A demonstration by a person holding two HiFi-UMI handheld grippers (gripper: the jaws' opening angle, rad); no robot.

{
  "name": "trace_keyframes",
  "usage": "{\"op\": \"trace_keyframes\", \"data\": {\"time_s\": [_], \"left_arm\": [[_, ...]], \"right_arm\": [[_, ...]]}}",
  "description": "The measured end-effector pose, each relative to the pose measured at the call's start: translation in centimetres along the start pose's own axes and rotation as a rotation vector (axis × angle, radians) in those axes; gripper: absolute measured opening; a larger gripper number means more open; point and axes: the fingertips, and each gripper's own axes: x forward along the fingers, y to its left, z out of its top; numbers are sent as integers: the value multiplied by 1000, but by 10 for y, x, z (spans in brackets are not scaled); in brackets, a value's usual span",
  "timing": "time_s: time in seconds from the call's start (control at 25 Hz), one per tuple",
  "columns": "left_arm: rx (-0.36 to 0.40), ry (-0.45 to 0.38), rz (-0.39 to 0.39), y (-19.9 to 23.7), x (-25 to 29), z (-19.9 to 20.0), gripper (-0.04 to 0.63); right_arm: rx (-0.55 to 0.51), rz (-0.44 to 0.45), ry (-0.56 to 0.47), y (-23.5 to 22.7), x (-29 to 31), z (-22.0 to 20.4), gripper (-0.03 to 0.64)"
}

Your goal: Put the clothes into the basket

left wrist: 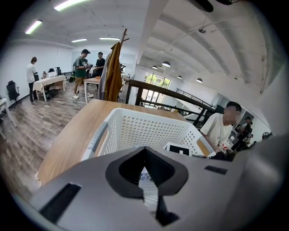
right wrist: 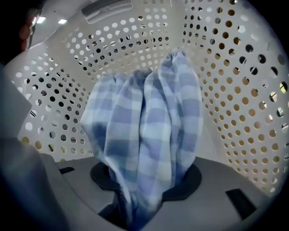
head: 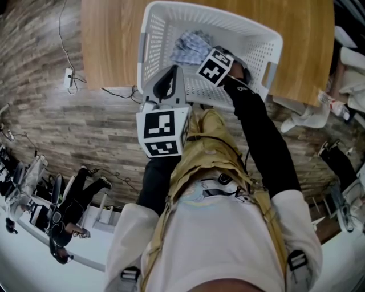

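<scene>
Your right gripper [right wrist: 144, 200] is down inside the white perforated laundry basket [head: 267, 35], its jaws clamped on a bunched blue-and-white checked cloth [right wrist: 144, 122]. The cloth stands up out of the jaws, towards the basket's far side. Perforated walls close you in left, right and ahead. The cloth's folds come near the back wall, under the handle slot [right wrist: 106, 8], and whether they touch it you cannot tell.

Your left gripper [head: 170, 74] hovers at the basket's near-left corner, just over the rim, with its jaws drawn together to a thin slit and nothing caught in them.

The basket sits on a wooden table [head: 108, 40], with its near rim right at the table's near edge. To its left there is bare wood, and to its right only a narrow strip.
</scene>
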Motion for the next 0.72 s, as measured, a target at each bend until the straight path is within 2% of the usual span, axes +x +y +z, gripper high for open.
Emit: {"op": "trace_keyframes", "data": {"time_s": [0.08,0.24,0.4,0.56,0.72], "left_arm": [[4,-6,-1,-7,-7,0,0],[17,-32,-4,-35,-29,6,0],[21,-47,-1,-13,-23,7,1],[34,-74,-3,-14,-35,11,0],[46,-113,-9,-26,-52,27,0]], "right_arm": [[-2,1,-1,2,-4,-4,219],[-11,3,-30,7,-34,-18,319],[-11,-1,-59,3,-36,1,358],[17,-57,-153,2,-69,14,365],[58,-150,-305,0,-131,33,365]]}}
